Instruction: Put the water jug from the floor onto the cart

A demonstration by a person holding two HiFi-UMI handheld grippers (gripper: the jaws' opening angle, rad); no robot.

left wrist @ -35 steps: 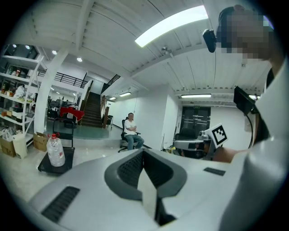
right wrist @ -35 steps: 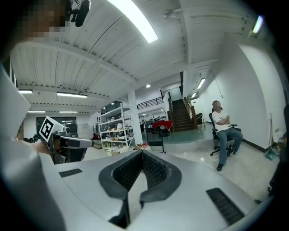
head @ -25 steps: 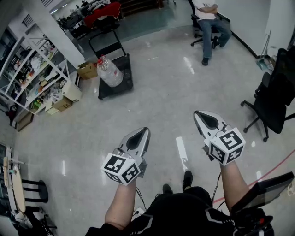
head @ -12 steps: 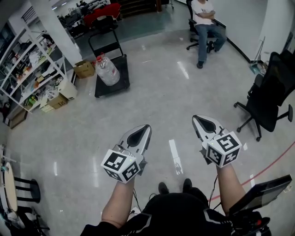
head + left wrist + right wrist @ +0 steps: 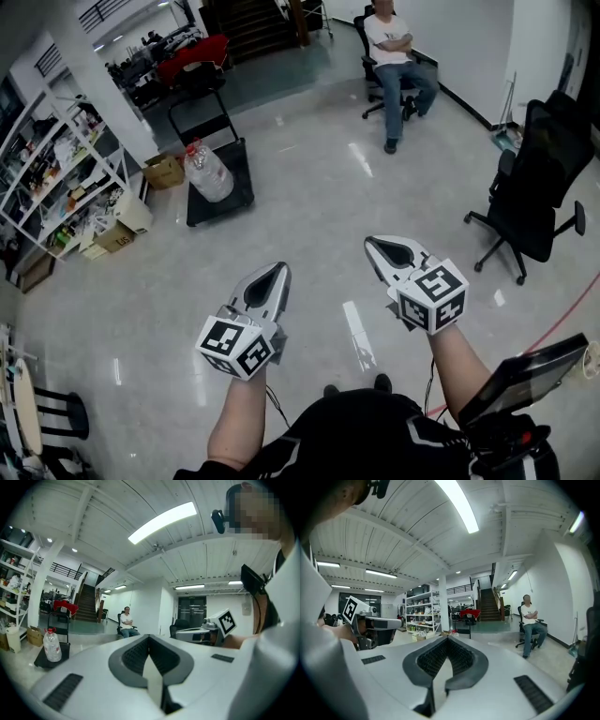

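since the water jug [image 5: 208, 172] already sits on the cart [image 5: 234, 184], well away from you, leave it alone; your left gripper [image 5: 277, 270] and right gripper [image 5: 375, 245] have their jaws pressed together, empty.

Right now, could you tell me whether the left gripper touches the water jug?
Apart: the head view shows floor between the left gripper and the water jug.

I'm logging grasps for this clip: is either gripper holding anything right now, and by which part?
Nothing is held. The left gripper and right gripper are both shut and empty; the water jug stands on the cart, far from both.
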